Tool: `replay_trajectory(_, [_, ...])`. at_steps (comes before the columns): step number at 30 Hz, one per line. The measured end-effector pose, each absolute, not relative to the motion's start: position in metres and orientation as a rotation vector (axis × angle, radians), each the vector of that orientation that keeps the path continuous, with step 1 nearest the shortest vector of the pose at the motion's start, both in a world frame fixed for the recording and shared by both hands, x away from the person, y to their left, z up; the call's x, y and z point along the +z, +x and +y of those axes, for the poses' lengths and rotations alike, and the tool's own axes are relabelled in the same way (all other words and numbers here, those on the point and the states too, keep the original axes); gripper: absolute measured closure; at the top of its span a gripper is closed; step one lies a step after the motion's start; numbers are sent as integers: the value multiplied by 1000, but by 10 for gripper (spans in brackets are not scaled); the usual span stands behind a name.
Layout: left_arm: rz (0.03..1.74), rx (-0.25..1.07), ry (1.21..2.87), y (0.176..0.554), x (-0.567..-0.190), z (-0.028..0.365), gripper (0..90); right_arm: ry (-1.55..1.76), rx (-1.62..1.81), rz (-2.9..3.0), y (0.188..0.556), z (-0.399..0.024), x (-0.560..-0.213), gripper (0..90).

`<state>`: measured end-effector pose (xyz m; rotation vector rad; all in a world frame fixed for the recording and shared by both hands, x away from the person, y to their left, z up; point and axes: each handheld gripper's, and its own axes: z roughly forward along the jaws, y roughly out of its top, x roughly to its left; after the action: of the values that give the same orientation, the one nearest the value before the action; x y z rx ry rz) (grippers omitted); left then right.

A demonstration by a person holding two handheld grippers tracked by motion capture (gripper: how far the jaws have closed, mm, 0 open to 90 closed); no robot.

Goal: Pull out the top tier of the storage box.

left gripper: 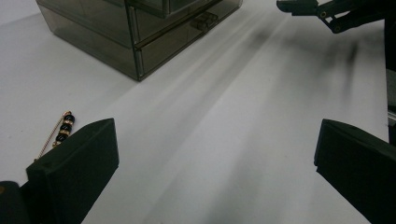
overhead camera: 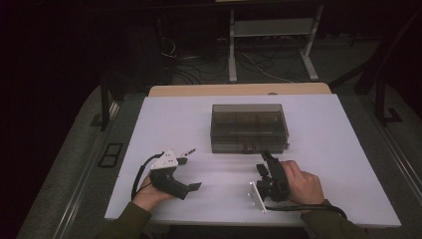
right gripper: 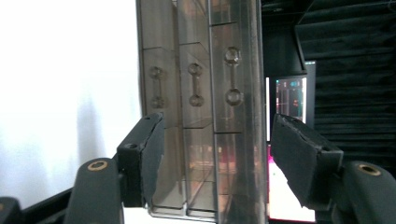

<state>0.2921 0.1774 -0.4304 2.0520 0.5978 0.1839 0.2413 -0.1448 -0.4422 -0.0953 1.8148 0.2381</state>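
Near the white tabletop's (overhead camera: 323, 129) centre sits a smoky clear box (overhead camera: 249, 127); at its 7 o'clock lies a beaded pin (overhead camera: 189, 151), beside the gaping left tongs (overhead camera: 191, 174); right tongs (overhead camera: 264, 160), spread wide, point at the box

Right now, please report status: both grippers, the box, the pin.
Left gripper open, empty. Right gripper open, jaws at the front of the smoky plastic box, not gripping. Beaded pin on the table, near the left jaws. Nothing between.
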Motion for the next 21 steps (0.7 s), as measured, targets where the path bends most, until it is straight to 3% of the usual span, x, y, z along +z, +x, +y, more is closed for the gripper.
replay_trajectory(21, [599,188,2058,291,-430,178,0,24,349,1907,247,-149,-439,205])
